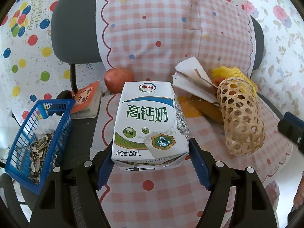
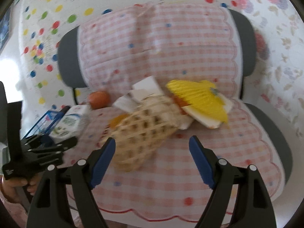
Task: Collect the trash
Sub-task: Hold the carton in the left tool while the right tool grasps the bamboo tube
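A white 250 mL milk carton (image 1: 150, 121) with green lettering stands between the blue pads of my left gripper (image 1: 151, 144), which press on its lower sides. In the right wrist view the same carton (image 2: 71, 122) shows at the left, with the left tool around it. A blue plastic basket (image 1: 20, 142) to the carton's left holds sunflower seed shells and crumpled tissue. My right gripper (image 2: 152, 139) is open above the cushion. A woven bamboo tube (image 2: 140, 133) lies just ahead, close to its left finger and not gripped.
Everything lies on a grey chair covered by a pink checked cushion (image 1: 171, 28). An apple (image 1: 118, 79), an orange booklet (image 1: 85, 99), folded white paper (image 1: 190, 76) and yellow foam netting (image 1: 233, 74) sit behind. The bamboo tube (image 1: 241, 117) is right of the carton.
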`<state>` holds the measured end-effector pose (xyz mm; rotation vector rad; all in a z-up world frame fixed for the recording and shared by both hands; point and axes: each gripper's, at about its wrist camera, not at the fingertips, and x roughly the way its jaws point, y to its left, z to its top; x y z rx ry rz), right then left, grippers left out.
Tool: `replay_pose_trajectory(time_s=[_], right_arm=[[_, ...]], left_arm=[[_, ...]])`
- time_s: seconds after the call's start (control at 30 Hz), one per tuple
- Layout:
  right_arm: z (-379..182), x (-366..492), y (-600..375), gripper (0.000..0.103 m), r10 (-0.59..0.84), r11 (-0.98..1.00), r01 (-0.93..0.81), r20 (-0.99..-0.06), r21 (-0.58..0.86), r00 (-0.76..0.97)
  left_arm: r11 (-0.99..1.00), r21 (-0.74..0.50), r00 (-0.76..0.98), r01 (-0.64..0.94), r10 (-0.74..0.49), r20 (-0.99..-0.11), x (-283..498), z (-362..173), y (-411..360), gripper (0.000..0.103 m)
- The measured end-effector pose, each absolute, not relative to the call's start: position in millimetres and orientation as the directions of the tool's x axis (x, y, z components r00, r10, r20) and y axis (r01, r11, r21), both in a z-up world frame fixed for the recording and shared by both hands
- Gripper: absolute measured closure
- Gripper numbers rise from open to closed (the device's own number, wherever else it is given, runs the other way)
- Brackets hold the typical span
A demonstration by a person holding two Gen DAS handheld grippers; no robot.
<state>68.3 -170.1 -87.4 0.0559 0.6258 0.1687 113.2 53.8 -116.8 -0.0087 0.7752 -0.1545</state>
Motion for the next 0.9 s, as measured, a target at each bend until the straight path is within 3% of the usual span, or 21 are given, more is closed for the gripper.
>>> replay_pose_trajectory(time_s=[0.2,0.67,0.9], right_arm=[[-99.7,81.1,-132.1,0.008,0.126,0.991,-0.127,-0.592,0.041,0.796],[-116.4,79.0,-159.0,0.009,-0.006,0.998,-0.035,-0.621,-0.054,0.783],[-109.1,89.5,-196.3,0.011,0.112,0.988,-0.018,-0.626,0.155,0.772]], left_arm=[[0.989,-0.075,0.697,0.124,-0.141,-0.703,111.2,-121.6,62.6,0.030],[0.979,-0.096,0.682,0.177,-0.193,-0.706,111.9,-123.8,46.1,0.029],[0.973,-0.094,0.674,0.211,-0.214,-0.707,113.0,-122.4,28.5,0.029]])
